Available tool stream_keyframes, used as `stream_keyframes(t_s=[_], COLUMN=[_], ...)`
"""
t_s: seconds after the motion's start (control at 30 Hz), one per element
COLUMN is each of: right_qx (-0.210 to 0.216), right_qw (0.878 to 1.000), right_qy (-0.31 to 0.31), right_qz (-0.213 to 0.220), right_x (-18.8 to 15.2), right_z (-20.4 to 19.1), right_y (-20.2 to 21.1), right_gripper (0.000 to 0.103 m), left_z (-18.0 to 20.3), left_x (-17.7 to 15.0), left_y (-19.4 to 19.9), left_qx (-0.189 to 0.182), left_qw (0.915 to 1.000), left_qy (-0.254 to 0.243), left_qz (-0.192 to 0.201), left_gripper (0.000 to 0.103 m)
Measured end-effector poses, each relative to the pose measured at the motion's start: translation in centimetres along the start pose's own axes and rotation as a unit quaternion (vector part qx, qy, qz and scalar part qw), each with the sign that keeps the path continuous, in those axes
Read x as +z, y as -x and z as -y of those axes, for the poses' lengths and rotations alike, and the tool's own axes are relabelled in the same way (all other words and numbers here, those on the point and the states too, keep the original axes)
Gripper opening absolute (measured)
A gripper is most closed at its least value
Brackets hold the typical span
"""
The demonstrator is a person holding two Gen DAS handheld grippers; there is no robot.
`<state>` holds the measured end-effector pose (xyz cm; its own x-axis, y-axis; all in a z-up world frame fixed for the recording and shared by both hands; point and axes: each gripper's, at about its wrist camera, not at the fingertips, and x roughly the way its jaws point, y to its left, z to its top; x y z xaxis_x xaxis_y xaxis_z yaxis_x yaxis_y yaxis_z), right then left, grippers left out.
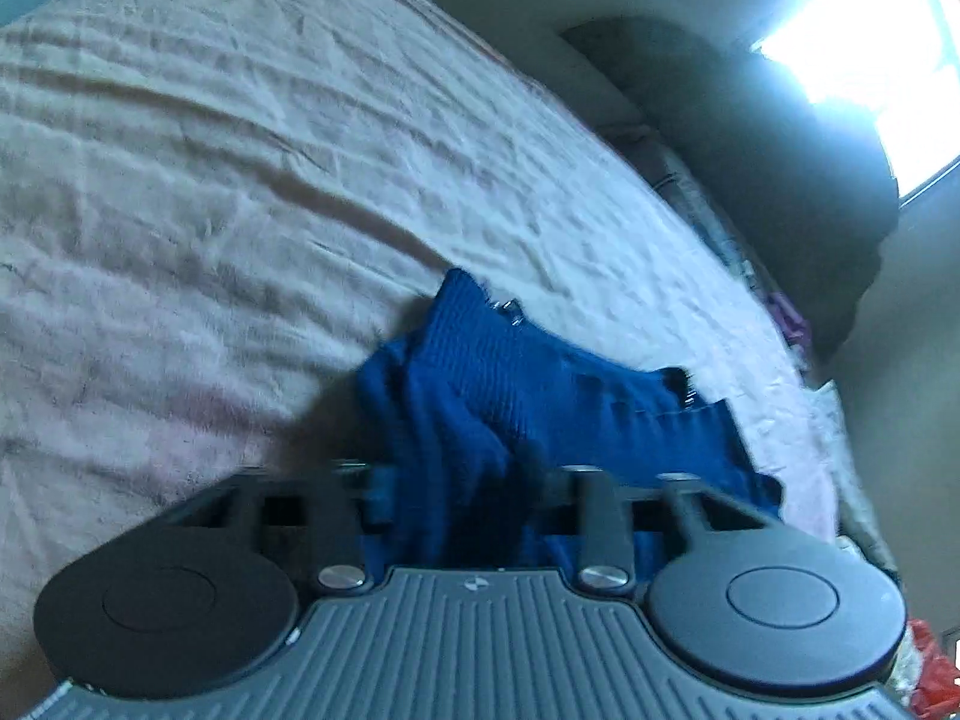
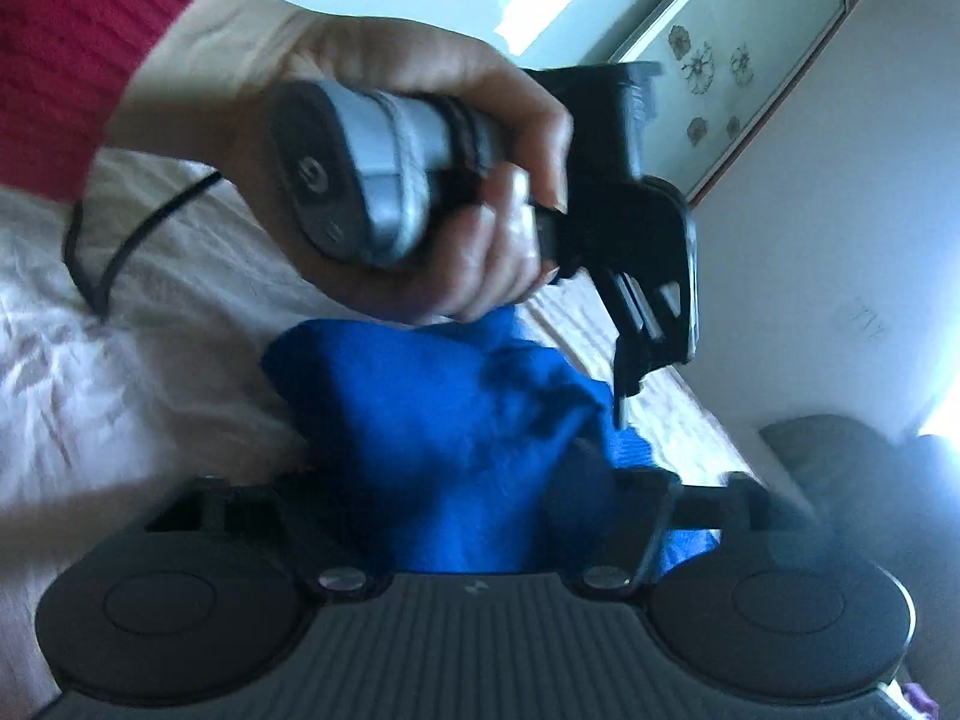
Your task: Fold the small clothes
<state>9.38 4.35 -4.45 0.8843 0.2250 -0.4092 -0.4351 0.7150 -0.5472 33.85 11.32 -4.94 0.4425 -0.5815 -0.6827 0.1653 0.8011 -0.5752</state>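
On bedspread [image 1: 240, 180], blue knit garment [image 1: 510, 384] (bunched)

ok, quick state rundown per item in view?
blue knit garment: bunched, partly lifted off the bed, gripped at both ends
left gripper: shut on the garment
right gripper: shut on the garment
bed cover: spread out, wrinkled
left hand: clenched round its gripper's handle

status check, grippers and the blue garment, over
Left gripper and right gripper both shut on blue garment. Garment bunched over bed. Nothing blocking.
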Motion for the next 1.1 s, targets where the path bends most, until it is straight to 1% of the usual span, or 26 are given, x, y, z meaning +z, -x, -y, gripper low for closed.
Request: stream_keyframes(t_s=[0.03,0.07,0.1,0.13,0.17,0.27,0.4,0.5,0.6,0.77,0.83,0.97,1.03,1.1], right_qx=[0.0,0.002,0.008,0.014,0.021,0.043,0.061,0.061,0.055,0.049,0.052,0.065,0.077,0.096], right_qw=[1.0,1.0,1.0,1.0,1.0,0.999,0.997,0.995,0.993,0.987,0.982,0.97,0.96,0.947], right_qy=[0.005,0.009,0.013,0.014,0.016,0.009,-0.034,-0.068,-0.094,-0.14,-0.168,-0.225,-0.259,-0.293], right_qz=[0.0,0.002,0.002,0.003,0.003,0.004,0.017,0.036,0.052,0.063,0.066,0.072,0.079,0.092], right_x=[0.0,0.0,0.0,0.0,0.1,0.1,-0.2,-0.4,-1.0,-2.4,-3.0,-4.2,-5.0,-5.5], right_z=[-0.2,-0.3,-0.5,-0.6,-0.7,-0.6,1.3,2.8,4.1,6.3,7.3,10.1,11.2,12.5], right_y=[0.0,0.1,0.2,0.5,0.7,1.1,1.6,2.7,4.1,6.2,6.9,6.7,6.9,6.7], right_gripper=[0.044,0.038,0.027,0.021,0.019,0.016,0.013,0.011,0.01,0.01,0.01,0.01,0.01,0.01], left_z=[0.1,0.2,0.3,0.5,0.7,1.8,4.1,5.7,7.3,10.3,11.5,13.5,14.4,15.3], left_x=[-0.1,-0.1,-0.2,-0.2,-0.3,-0.6,-1.4,-1.7,-1.9,-2.6,-3.0,-3.6,-3.9,-4.2], left_y=[-0.1,-0.2,-0.1,-0.1,0.0,0.4,1.4,2.3,3.3,4.0,4.1,4.3,4.2,4.0], left_qx=[0.006,0.011,0.016,0.021,0.028,0.056,0.089,0.105,0.112,0.134,0.147,0.164,0.167,0.173], left_qw=[1.0,0.9999,0.9998,0.9997,0.9995,0.9973,0.9913,0.987,0.9842,0.9772,0.973,0.9651,0.9633,0.9603], left_qy=[0.0,-0.002,-0.006,-0.011,-0.016,-0.047,-0.091,-0.112,-0.125,-0.147,-0.158,-0.181,-0.186,-0.194], left_qz=[0.002,0.003,0.003,0.004,0.005,0.014,0.034,0.046,0.057,0.075,0.083,0.094,0.097,0.101], left_gripper=[0.031,0.02,0.017,0.015,0.014,0.013,0.012,0.012,0.012,0.012,0.012,0.012,0.012,0.012])
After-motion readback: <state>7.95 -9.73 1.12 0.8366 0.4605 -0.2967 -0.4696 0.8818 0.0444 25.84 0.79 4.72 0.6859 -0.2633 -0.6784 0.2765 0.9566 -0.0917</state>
